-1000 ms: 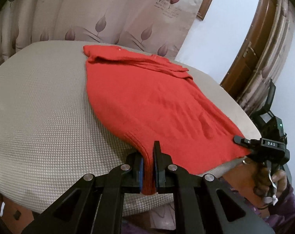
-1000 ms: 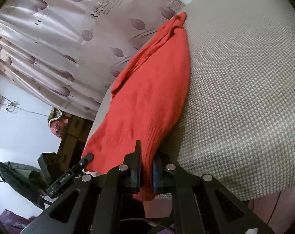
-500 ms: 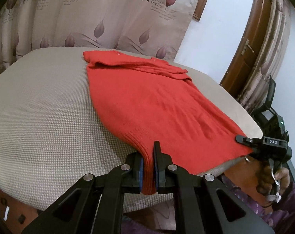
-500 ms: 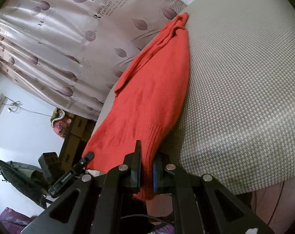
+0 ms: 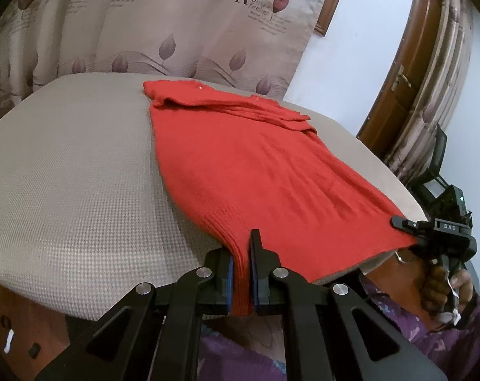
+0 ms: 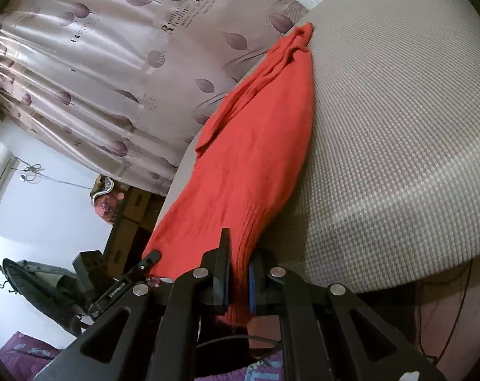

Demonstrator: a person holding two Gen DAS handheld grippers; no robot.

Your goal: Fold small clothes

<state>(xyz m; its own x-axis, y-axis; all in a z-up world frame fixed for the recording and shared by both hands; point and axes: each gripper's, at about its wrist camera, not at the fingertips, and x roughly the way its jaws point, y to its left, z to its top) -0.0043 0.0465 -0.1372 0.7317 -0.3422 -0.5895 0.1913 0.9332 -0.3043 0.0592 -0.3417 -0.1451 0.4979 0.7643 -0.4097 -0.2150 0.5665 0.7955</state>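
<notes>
Leaf-printed satin curtains (image 5: 163, 31) hang behind a rounded desk (image 5: 65, 171) covered in beige woven cloth, with a white wall and a brown wooden door (image 5: 401, 73) off to the right in the left wrist view.

At the near edge of the desk, the left claw (image 5: 241, 273) is clenched on the ribbed hem of a red knitted sweater (image 5: 249, 174); the knit is pinched between its blue-lined fingers (image 5: 229, 276) and a short end hangs below them. From that grip the sweater runs away across the desk, lying flat and spread, with its collar and folded sleeves bunched at the far end near the curtains.

The right claw (image 6: 237, 282) is likewise clamped on the hem, at the sweater's other lower corner, with red knit squeezed between its pads. In the left wrist view this claw (image 5: 408, 227) appears at the desk's right edge, its tip touching the red corner, held by a hand (image 5: 443, 285) with a purple patterned sleeve below. The hem stretches between the two grips just past the desk's near rim.

In the right wrist view the left claw (image 6: 151, 258) shows at the lower left, against the sweater's edge. Beyond it stand brown cardboard boxes (image 6: 132, 219) and a dark garment (image 6: 36, 282) on a hook.
</notes>
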